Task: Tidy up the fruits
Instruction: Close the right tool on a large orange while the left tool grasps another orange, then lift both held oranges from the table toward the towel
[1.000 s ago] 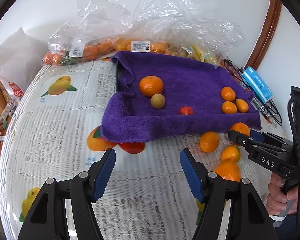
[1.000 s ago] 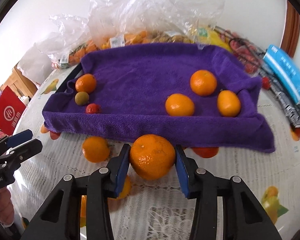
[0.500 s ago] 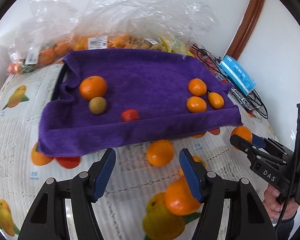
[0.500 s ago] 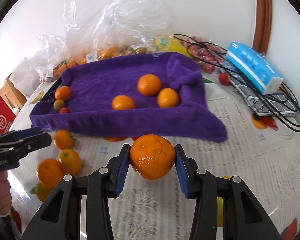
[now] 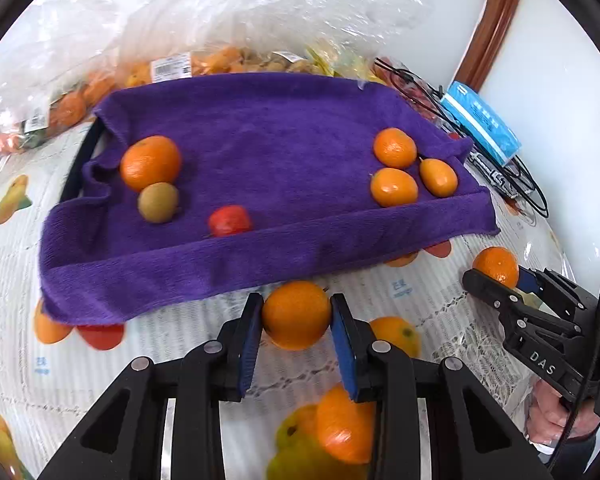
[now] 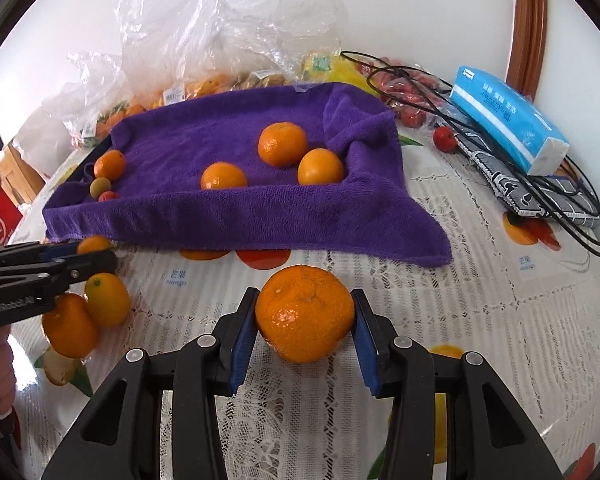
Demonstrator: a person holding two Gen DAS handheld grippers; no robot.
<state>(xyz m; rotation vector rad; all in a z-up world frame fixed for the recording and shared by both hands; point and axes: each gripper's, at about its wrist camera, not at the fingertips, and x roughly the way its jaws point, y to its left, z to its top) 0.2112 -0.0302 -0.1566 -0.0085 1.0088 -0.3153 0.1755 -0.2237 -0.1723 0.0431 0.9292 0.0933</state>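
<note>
A second ago the left tongs (image 5: 296, 322) stood spread over bare tablecloth; now they are pinched on a small orange (image 5: 296, 315) just in front of the near hem of the purple towel (image 5: 260, 152), blue pads touching both flanks. The right tongs (image 6: 305, 320) have carried their mandarin (image 6: 305, 313) from the middle of that hem toward the towel's right front corner and pinch it across its widest part, clear of the counter (image 6: 480, 320) as far as the right wrist view shows.

Both fruits look light, round and thin-skinned, with a slightly waxy peel. I judge they will give a little under pressure and could roll or squirt out if gripped off-centre, so the hold belongs across the equator with moderate squeeze, as both pairs have it now. Too hard a pinch would bruise or split the rind.

On the towel, three oranges (image 5: 394, 186) cluster at the right end; a bigger orange (image 5: 150, 162), a greenish-brown fruit (image 5: 158, 202) and a small red fruit (image 5: 229, 220) lie at the left end. More loose oranges (image 6: 107, 299) wait on the counter in front of the towel's left front corner. Behind the towel sit plastic bags of fruit (image 5: 220, 32); to its right, a blue tissue pack (image 6: 508, 118) and black cables (image 6: 572, 208).
</note>
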